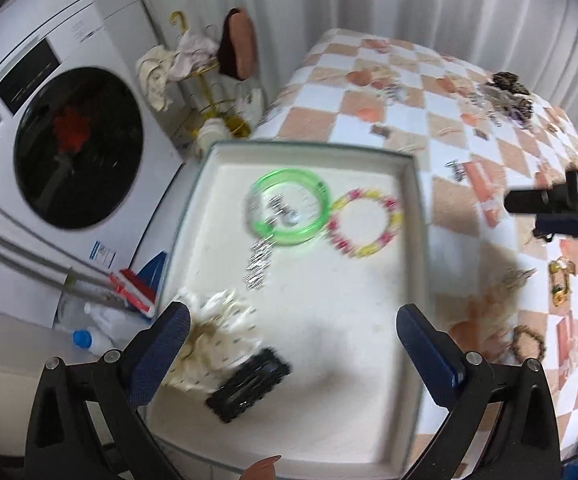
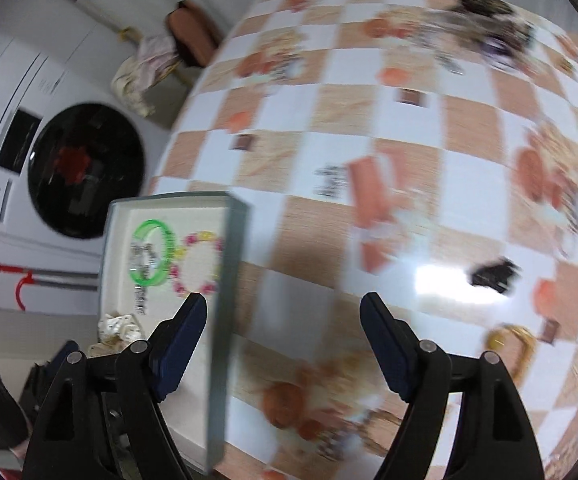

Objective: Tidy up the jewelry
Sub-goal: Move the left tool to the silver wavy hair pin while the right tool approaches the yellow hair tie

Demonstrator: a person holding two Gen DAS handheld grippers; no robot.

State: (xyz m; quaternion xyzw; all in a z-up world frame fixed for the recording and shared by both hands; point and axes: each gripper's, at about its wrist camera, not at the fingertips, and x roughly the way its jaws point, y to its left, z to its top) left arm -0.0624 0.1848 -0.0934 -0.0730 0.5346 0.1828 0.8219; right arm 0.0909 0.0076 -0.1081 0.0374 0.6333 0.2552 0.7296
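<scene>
A shallow white tray [image 1: 205, 184] sits on the left edge of the checkered table [image 1: 469, 128]. In it lie a green bangle [image 1: 309, 184], a pink-and-yellow bead bracelet [image 1: 365, 224], a silver chain [image 1: 259, 264], a white scrunchie [image 1: 217, 328] and a black hair clip [image 1: 249, 388]. My left gripper [image 1: 293, 344] is open and empty over the tray's near part. My right gripper [image 2: 283, 344] is open and empty over the table beside the tray's right wall [image 2: 227, 280]. A black clip [image 2: 493, 274] and a gold piece [image 2: 509, 336] lie on the table to its right.
More jewelry lies on the table: a gold clasp [image 1: 559, 284], a brown bead bracelet [image 1: 529, 344], small silver pieces [image 1: 455, 168] and a dark heap [image 1: 509, 88] at the far end. A washing machine [image 1: 77, 148], a mop [image 1: 49, 268] and a gold rack [image 1: 213, 92] stand left.
</scene>
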